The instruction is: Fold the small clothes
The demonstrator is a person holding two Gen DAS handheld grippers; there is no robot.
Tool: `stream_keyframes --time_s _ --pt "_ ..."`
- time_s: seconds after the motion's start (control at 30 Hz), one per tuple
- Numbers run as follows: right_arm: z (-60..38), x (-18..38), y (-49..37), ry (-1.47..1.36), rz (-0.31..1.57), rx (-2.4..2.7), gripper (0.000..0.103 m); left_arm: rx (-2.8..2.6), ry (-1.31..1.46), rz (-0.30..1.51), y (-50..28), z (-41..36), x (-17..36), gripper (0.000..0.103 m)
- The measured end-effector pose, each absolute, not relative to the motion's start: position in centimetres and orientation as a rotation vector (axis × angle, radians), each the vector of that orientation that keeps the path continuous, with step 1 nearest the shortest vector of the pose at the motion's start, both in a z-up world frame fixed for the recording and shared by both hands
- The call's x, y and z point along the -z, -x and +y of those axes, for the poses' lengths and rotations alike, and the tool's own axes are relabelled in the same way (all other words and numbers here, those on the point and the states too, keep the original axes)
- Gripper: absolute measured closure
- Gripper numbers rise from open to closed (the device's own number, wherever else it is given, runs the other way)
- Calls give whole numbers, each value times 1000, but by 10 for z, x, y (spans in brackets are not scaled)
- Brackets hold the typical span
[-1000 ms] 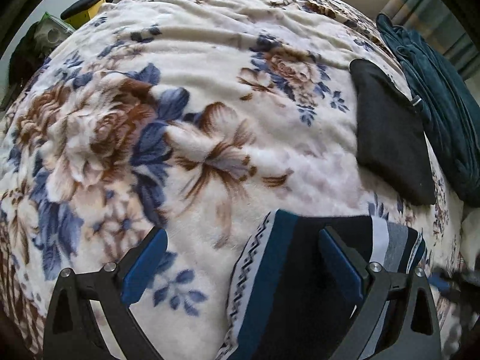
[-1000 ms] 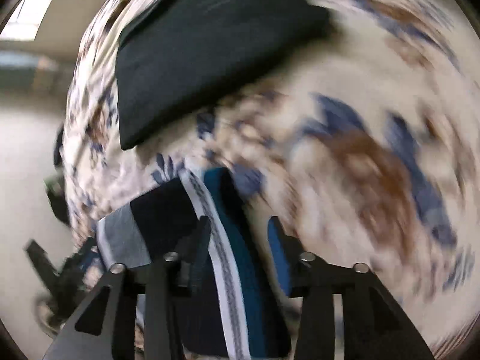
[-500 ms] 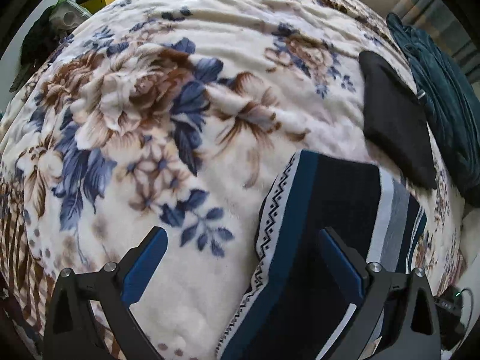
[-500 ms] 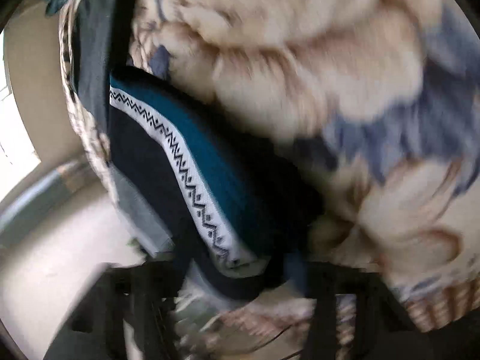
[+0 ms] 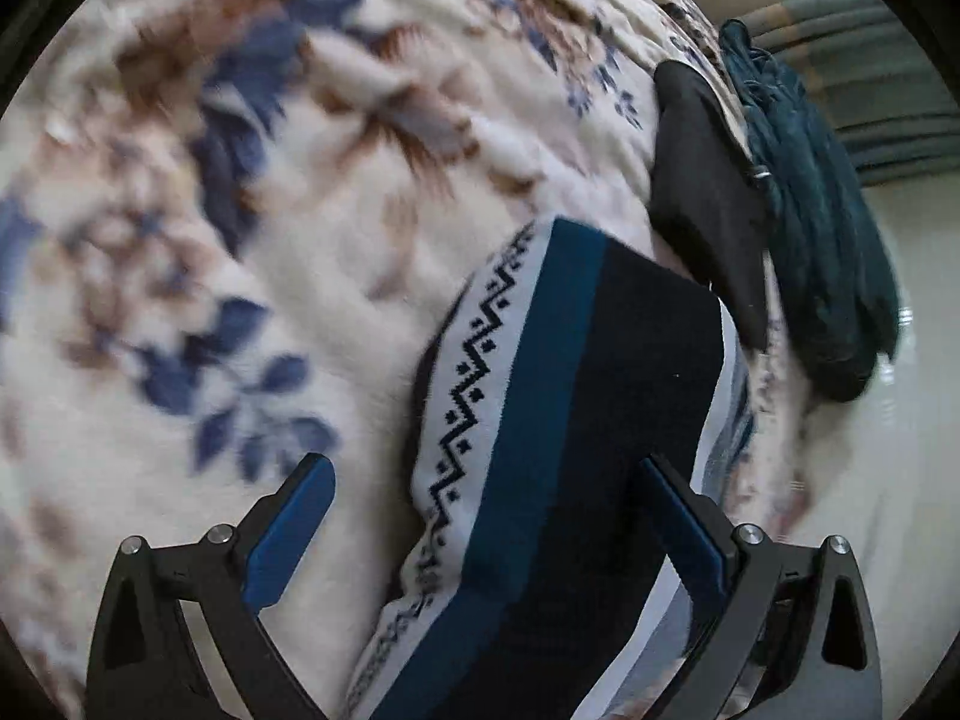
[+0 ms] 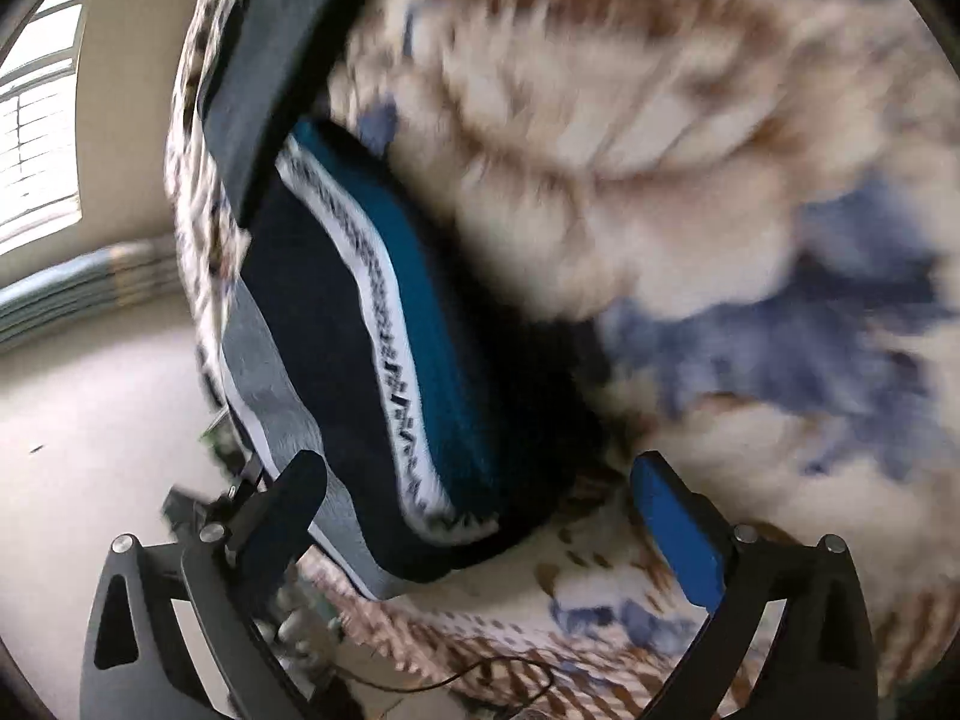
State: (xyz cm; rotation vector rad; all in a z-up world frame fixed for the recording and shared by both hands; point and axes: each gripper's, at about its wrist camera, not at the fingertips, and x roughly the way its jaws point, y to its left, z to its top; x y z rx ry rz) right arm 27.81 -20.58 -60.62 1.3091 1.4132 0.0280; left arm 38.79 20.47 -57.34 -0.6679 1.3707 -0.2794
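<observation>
Folded striped garment (image 5: 558, 420) lies flat on floral blanket (image 5: 300, 210) near the bed edge: navy, teal, white zigzag band, grey stripe. Left hand-held gripper (image 5: 486, 516) jaws wide apart over it, not clamping. Right hand-held gripper (image 6: 480, 510) also spread apart around its end (image 6: 372, 360). Black folded cloth (image 5: 708, 198) just beyond.

A cream blanket (image 5: 372, 276) with blue and brown flowers filled most of both frames. In the upper right of the left wrist view, a grey-green curtain (image 5: 870, 60) hung before a pale floor (image 5: 900, 480). In the right wrist view, a window (image 6: 36, 138) stood upper left and, possibly, a thin black cable (image 6: 480, 672) lay at the bottom.
</observation>
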Motion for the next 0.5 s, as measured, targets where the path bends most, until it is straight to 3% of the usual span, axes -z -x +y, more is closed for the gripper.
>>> stream_keyframes --time_s 0.1,0.23,0.27,0.33,0.37,0.4,0.5 --pt "-184 639 -284 -1438 1356 -118 0 333 729 1367 -392 202 586 1" --pt "-166 641 -298 -1501 1257 -148 0 383 744 1332 -400 195 586 1" --pt "-162 641 -301 -1520 1235 -162 1 404 742 1292 -401 192 581 12" --pt "-153 639 -308 -1512 1220 -147 22 413 716 1253 -402 187 573 43" --pt "-149 638 -311 -1497 1223 -137 45 419 694 1226 -403 185 567 59" --pt "-145 634 -313 -1483 1202 -126 54 423 683 1214 -405 184 563 62" --pt "-136 614 -319 -1410 1178 -114 66 430 713 1175 -409 187 551 72"
